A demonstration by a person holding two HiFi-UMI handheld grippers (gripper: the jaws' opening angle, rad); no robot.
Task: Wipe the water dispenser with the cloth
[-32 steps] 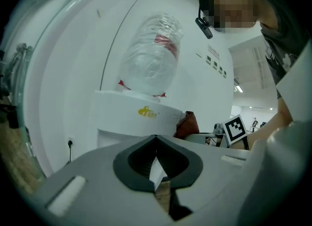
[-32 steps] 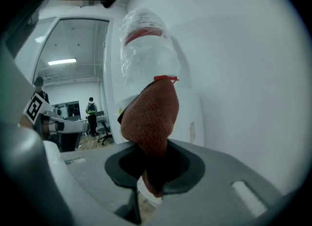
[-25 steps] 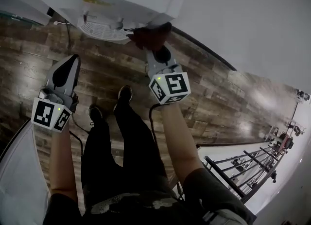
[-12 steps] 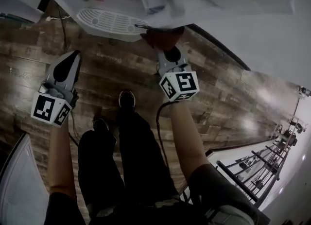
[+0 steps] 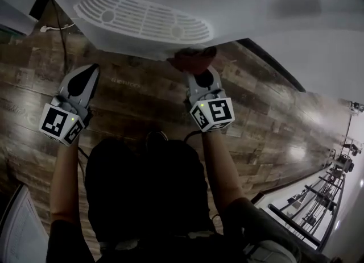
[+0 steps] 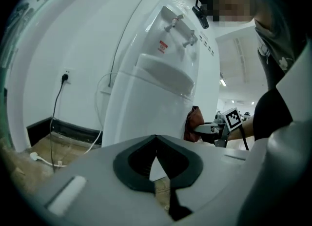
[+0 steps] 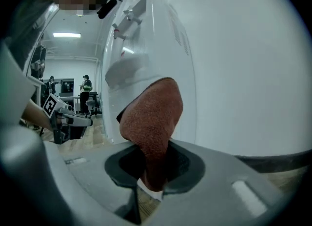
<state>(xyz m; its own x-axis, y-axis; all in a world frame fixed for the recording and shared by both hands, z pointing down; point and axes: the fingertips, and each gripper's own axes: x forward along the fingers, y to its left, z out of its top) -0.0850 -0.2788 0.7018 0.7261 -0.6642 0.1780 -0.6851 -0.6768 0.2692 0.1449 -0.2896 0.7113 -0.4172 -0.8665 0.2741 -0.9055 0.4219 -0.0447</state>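
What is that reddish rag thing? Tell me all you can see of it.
The cloth is rust-red with a nubbly, towel-like weave, bunched into a thick fold. The right tongs are shut on its near end, so the rest juts out beyond them, leaning slightly. Its far end appears to press against the white side of the water dispenser. Nothing else touches it.

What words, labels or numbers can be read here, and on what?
None can be read.
Red-and-white sticker on the dispenser: too small.
Faint print on its side: blurred.
Cubes on the left gripper and right gripper: black-and-white square patterns, no words.
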